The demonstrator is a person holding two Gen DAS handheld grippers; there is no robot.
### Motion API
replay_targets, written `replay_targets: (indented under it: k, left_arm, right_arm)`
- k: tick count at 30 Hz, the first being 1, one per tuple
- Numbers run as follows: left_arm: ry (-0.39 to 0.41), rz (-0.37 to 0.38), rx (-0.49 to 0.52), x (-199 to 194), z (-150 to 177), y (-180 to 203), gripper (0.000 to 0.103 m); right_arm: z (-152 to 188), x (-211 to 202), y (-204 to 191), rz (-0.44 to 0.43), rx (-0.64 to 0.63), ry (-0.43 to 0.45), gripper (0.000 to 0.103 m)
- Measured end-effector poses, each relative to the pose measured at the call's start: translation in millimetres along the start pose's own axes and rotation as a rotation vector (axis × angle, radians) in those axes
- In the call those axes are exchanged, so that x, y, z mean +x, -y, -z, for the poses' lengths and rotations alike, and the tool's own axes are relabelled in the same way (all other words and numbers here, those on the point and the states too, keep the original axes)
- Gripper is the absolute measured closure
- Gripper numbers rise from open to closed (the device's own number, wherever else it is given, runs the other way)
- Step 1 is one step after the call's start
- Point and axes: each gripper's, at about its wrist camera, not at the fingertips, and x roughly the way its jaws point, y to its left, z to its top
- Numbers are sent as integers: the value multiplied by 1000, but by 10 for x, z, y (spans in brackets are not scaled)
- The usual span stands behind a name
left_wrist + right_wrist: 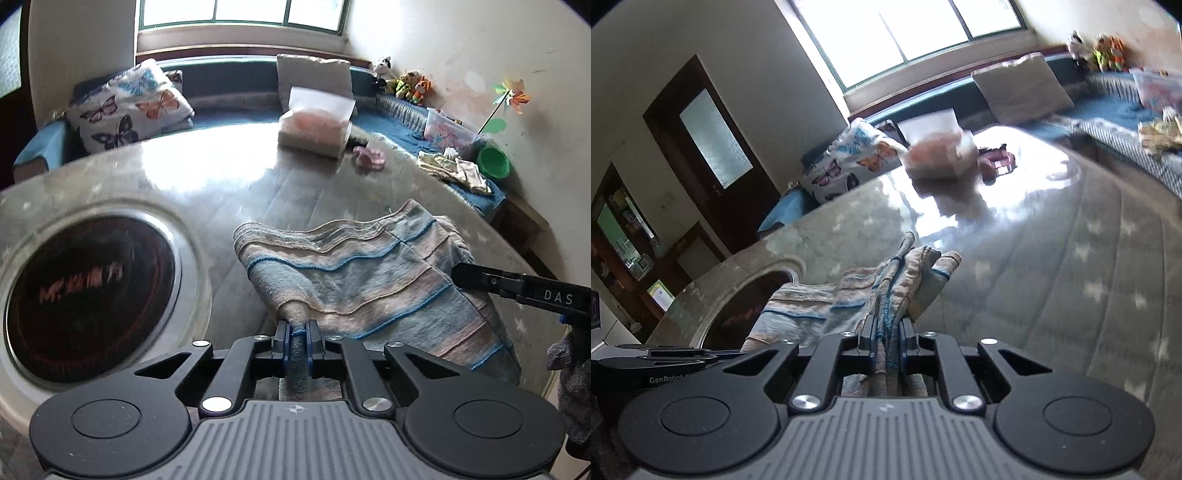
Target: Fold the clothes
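The striped towel (369, 273) hangs slung between the two claws, lifted off the worktop (229, 177) at its near edge and sagging in the middle, with its far folds resting on or just above the stone surface. The left claw (297, 332) is pressed together on a bunched corner of the towel, the cloth rolled into a narrow wad between its jaws; the right claw (886, 332) is likewise pinching the towel, here over several stacked layers of edge. The towel's long axis runs from one claw to the other, so each claw holds an end and neither is nearer to the cloth than the other — the bulk lies ahead of both, away from the person and towards the window (240, 11). Judged from that, any fold would turn on carrying this held edge forward over the far part (how many folds are already in it I cannot tell, though the layers in the right wrist view suggest at least one). Left of the towel a round dark hob (85, 299) is sunk into the worktop. Beyond the towel sit a tissue box (314, 129) and a small pink thing, then a blue bench with a butterfly pillow (129, 103) under the window.
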Motion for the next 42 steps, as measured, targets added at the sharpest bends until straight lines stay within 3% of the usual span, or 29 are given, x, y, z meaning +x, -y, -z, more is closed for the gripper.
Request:
replay_targets:
  k: [15,32,38,40,42]
  left_arm:
    - [48,-5,25,339,-761,299,94]
    - [-49,-23,51,874,-734,403,93]
    - [-72,-42,59,923,-647,372,86]
    - [-70,-44,67,898,-631,376,69]
    - [-66,-45,75,871,-614,388,61]
  right_arm:
    - [-744,94,39,94,-87,86,93]
    - [-751,393,445,230,-45,29,92]
    - [-687,419,515,263,-41,9,89]
    - [-670,396,490,259,-52,6,88]
    - [-649,371,450,252,-59,5,85]
